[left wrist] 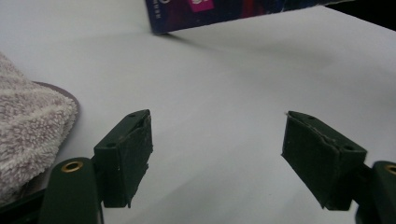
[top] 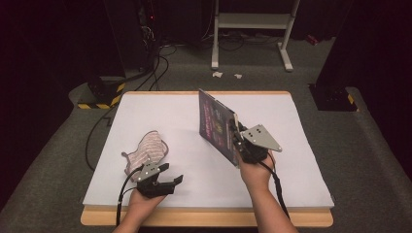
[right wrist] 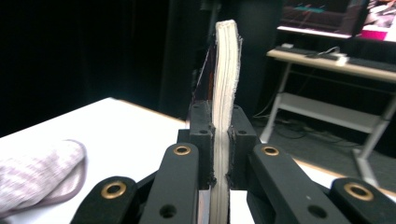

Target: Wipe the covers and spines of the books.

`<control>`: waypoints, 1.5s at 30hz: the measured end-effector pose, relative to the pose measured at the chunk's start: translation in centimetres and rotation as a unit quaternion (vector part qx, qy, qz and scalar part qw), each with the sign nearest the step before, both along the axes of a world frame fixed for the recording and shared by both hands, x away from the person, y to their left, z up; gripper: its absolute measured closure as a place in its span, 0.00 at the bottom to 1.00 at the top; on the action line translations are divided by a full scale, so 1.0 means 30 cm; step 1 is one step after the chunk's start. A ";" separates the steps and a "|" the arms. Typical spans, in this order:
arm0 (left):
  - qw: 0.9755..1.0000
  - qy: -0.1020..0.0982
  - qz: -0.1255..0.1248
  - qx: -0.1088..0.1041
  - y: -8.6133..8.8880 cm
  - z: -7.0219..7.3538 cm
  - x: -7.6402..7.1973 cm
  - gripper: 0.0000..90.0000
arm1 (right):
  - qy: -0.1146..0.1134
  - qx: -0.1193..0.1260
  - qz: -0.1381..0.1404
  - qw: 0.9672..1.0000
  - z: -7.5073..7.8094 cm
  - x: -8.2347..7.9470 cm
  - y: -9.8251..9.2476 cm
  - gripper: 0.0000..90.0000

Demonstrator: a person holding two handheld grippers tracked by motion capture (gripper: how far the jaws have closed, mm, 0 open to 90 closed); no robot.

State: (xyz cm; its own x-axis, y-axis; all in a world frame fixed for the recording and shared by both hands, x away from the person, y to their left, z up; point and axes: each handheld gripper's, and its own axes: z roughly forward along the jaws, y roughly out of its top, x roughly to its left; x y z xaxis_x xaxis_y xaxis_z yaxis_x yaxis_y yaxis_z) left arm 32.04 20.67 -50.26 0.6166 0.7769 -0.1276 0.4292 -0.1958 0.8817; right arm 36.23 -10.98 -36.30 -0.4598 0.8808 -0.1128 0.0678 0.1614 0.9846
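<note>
Inspector: Table (top: 291, 184) first. White sheet covers the top, wooden edge showing along the near side and the far rim. It stands on grey carpet; the room around it is dark.

Clerk: And past the far edge?

Inspector: Pale metal frame (top: 252, 22) with two feet on the carpet, two small white scraps (top: 226, 75) just in front of it. Black cables (top: 150, 73) run across the floor at far left, beside a base with yellow-and-black hazard tape (top: 99, 97). A dark stand (top: 333, 94) sits at far right.

Clerk: State of the right gripper?

Inspector: Right gripper (top: 239, 138) is pinching a book (top: 216, 125), jaws pressed against its pages on either side, as the right gripper view confirms. The book has a dark cover with pink print and is held upright on edge, tilted, right of the table's centre. From the left gripper view its lower edge appears to meet the sheet; I cannot tell for certain.

Clerk: Left gripper?

Inspector: Left gripper (top: 167, 179) sits low at the near left, jaws spread wide with only bare white sheet between them. A striped pinkish fabric slipper (top: 145, 151) lies just beyond it, touching neither jaw.
</note>
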 end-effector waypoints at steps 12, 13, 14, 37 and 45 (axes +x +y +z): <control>1.000 0.000 -0.003 0.003 -0.008 -0.002 0.001 0.27 | -0.011 -0.021 -0.053 0.998 -0.002 0.023 -0.075 0.94; 1.000 0.000 -0.003 0.003 -0.008 -0.002 0.001 0.27 | -0.011 -0.021 -0.053 0.998 -0.002 0.023 -0.075 0.94; 1.000 0.001 -0.003 0.003 -0.009 -0.002 0.000 0.27 | -0.006 -0.018 -0.040 0.999 -0.025 0.017 -0.065 0.94; 1.000 -0.001 0.001 0.009 0.029 0.048 -0.005 0.31 | 0.085 -0.040 0.061 0.994 -0.333 -0.102 0.060 0.93; 1.000 -0.009 0.016 0.018 0.069 0.087 -0.008 0.32 | 0.118 -0.051 0.081 0.988 -0.386 -0.123 0.064 0.90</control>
